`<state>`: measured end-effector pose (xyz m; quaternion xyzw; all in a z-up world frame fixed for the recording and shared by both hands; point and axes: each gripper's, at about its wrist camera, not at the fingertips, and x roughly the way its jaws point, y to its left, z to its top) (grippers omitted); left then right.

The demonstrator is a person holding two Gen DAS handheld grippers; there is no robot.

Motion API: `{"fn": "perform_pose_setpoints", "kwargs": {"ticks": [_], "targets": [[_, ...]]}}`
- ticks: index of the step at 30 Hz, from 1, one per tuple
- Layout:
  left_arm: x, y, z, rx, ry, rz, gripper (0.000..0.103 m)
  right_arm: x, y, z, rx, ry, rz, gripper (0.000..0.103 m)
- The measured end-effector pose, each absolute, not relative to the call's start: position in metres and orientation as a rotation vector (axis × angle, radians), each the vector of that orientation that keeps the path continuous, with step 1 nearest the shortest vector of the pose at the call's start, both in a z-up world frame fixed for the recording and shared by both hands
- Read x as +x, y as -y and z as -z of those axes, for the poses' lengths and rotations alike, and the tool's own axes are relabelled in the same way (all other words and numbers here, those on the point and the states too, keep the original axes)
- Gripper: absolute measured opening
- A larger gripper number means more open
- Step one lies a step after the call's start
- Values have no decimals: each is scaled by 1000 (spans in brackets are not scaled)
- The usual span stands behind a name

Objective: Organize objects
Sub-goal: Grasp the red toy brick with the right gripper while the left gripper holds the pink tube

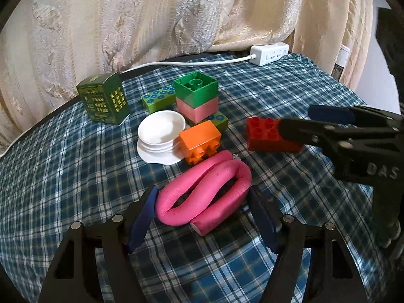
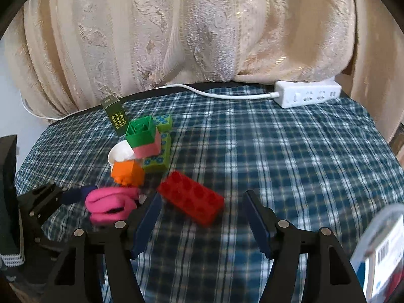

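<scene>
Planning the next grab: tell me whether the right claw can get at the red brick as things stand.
Probably yes. The right claw is open, and the red brick lies flat on the cloth just ahead of its fingers, nothing on top or in between. The pink tube lies off to one side.

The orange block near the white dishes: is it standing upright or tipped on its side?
Tipped on its side. The orange block shows its studs facing sideways toward the pink foam tube, not upward, while the red block has studs facing up.
</scene>
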<state>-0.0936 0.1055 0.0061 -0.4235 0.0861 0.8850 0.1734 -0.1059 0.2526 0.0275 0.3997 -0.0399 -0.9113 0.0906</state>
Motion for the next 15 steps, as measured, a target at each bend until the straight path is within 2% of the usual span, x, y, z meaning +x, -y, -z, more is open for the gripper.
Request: {"fn": "perform_pose_setpoints", "kwargs": {"ticks": [15], "targets": [[-94,-103,-3,-1230,-228,-2522,73,-126,-233,-10,1248,3,2627,71]]}}
